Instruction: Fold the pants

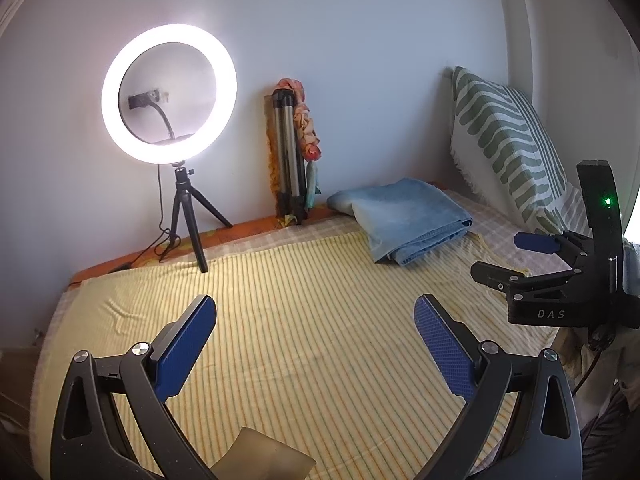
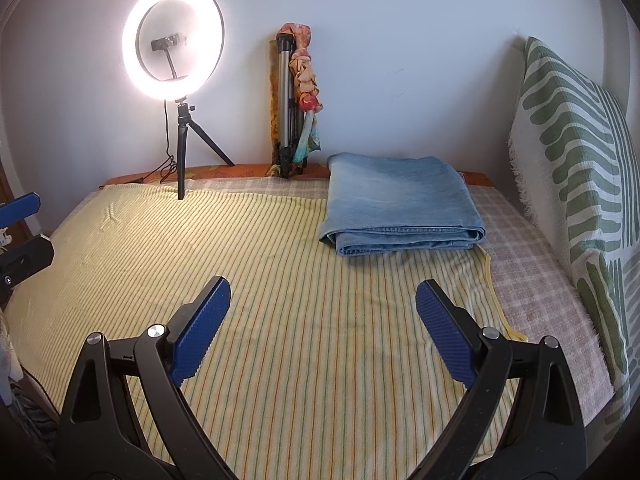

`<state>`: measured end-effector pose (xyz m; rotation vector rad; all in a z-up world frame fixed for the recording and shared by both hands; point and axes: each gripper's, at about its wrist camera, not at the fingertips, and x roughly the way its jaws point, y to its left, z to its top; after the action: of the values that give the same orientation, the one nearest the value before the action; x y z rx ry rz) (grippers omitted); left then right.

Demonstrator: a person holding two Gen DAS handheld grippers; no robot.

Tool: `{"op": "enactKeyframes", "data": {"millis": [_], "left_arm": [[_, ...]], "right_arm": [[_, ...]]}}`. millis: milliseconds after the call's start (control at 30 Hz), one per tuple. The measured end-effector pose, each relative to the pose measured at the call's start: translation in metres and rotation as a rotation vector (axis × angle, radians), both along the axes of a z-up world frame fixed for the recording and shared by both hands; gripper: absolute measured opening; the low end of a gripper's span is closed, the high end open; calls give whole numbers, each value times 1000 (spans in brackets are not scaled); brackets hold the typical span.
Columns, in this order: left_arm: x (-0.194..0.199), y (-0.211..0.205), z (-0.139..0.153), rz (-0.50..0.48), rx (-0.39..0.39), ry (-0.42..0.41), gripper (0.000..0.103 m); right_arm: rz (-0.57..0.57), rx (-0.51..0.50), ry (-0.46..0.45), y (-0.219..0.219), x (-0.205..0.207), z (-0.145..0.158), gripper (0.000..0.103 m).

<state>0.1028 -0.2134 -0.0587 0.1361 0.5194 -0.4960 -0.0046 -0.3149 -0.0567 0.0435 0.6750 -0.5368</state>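
Observation:
Light blue denim pants lie folded into a flat rectangular stack at the far right of the bed, near the wall; the left wrist view shows them too. My right gripper hovers open over the yellow striped sheet, well short of the pants, with nothing between its blue pads. My left gripper is also open and empty above the sheet. The right gripper appears from the side at the right edge of the left wrist view, jaws apart. A corner of the left gripper shows at the right wrist view's left edge.
A lit ring light on a small black tripod stands at the bed's far left. A folded silver tripod with a colourful cloth leans on the wall. A green-patterned pillow is propped up at the right.

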Motion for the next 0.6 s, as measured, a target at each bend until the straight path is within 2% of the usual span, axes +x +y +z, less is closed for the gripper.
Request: {"op": "enactKeyframes", "data": {"millis": [600], "left_arm": [[-1,4,1,14,0,-13,99]], "right_arm": [[8,19,12,2,5,-4,96]]}}
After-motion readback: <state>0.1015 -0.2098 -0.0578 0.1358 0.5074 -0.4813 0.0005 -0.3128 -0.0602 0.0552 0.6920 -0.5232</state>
